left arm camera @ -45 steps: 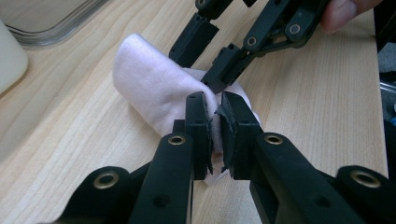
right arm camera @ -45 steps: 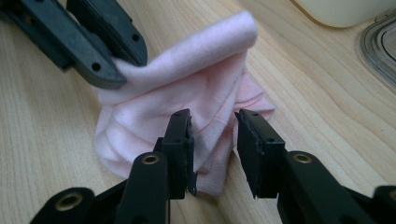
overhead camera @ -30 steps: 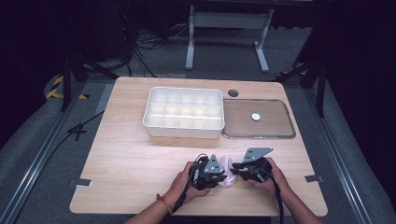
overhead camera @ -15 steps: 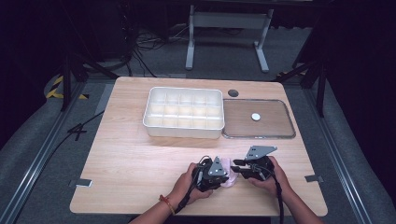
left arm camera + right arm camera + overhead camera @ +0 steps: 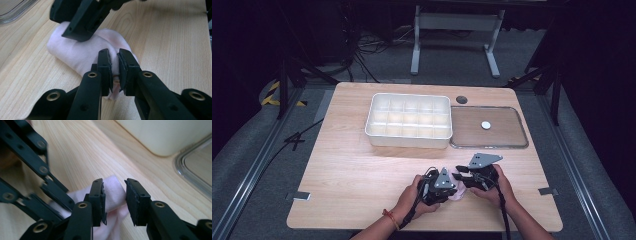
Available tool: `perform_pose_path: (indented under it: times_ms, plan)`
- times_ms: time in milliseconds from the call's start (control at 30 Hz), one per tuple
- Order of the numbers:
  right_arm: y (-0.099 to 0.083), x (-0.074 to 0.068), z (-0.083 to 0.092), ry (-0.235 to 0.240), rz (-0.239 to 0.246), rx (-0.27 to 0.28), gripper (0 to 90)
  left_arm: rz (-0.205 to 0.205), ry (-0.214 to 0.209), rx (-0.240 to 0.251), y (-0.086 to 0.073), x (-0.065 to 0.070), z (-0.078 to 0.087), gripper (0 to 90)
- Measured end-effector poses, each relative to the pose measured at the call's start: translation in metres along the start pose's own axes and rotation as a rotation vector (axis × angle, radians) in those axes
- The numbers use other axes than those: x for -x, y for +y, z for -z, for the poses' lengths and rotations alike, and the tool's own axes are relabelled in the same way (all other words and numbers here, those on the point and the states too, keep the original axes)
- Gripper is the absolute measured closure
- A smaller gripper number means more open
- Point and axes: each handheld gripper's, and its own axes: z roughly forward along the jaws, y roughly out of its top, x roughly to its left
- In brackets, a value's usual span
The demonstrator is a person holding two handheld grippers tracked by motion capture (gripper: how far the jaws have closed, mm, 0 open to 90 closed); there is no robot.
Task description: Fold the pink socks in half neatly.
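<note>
A small pink cloth (image 5: 458,192), rolled into a bundle, lies near the table's front edge between the two grippers. My left gripper (image 5: 451,187) meets it from the left. In the left gripper view its jaws (image 5: 114,53) stand nearly together, pinching a fold of the cloth (image 5: 72,52). My right gripper (image 5: 460,176) comes in from the right and rests on the cloth's far end (image 5: 80,22). In the right gripper view its jaws (image 5: 113,182) hold the rolled end of the cloth (image 5: 113,195) between the pads.
A white compartment box (image 5: 408,134) stands at the table's middle back. A clear lid (image 5: 502,130) with a white knob (image 5: 485,125) lies flat to its right. A round cable hole (image 5: 461,99) sits behind them. Bare wood stretches to the left.
My left gripper has slid right, up to the cloth, and closed on its fold. The right gripper has stayed in place on the cloth.
</note>
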Motion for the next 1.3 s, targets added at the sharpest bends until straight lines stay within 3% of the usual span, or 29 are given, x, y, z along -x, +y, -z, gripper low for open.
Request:
perform_pose_path:
  times_ms: [100,200,333,467,600,667,800,867,1200,1300]
  plan:
    - [-0.005,0.004,-0.002,0.007,-0.016,-0.019,69.4,-0.008,-0.001,0.003,0.000,0.000,0.000,79.9]
    - [-0.007,0.004,-0.001,0.013,-0.001,-0.027,72.7,-0.018,0.001,-0.003,0.000,0.001,0.002,79.3]
    - [-0.010,0.005,0.000,0.025,-0.006,-0.029,76.0,-0.040,-0.025,-0.010,0.000,0.004,0.008,78.7]
    - [-0.013,0.006,0.001,0.029,-0.006,-0.025,77.2,-0.033,-0.070,0.041,-0.001,0.000,0.024,79.0]
    - [-0.013,0.006,0.000,0.039,-0.015,-0.026,77.5,0.020,-0.047,0.113,-0.001,-0.009,0.033,80.4]
    - [-0.013,0.006,0.000,0.039,-0.007,-0.022,77.8,0.037,-0.038,0.120,-0.001,-0.012,0.029,82.0]
    - [-0.014,0.006,0.000,0.050,-0.001,-0.019,77.9,-0.004,-0.064,0.095,0.000,-0.005,0.013,83.2]
    - [-0.014,0.005,0.000,0.042,0.007,-0.016,77.7,-0.060,-0.072,0.047,-0.001,0.003,0.005,83.8]
    - [-0.013,0.003,0.001,0.019,0.043,-0.017,77.1,-0.082,-0.063,0.032,-0.005,0.009,-0.003,85.7]
    - [-0.011,0.004,0.004,-0.011,0.049,-0.019,77.7,-0.074,-0.065,0.035,-0.006,0.008,-0.004,85.8]
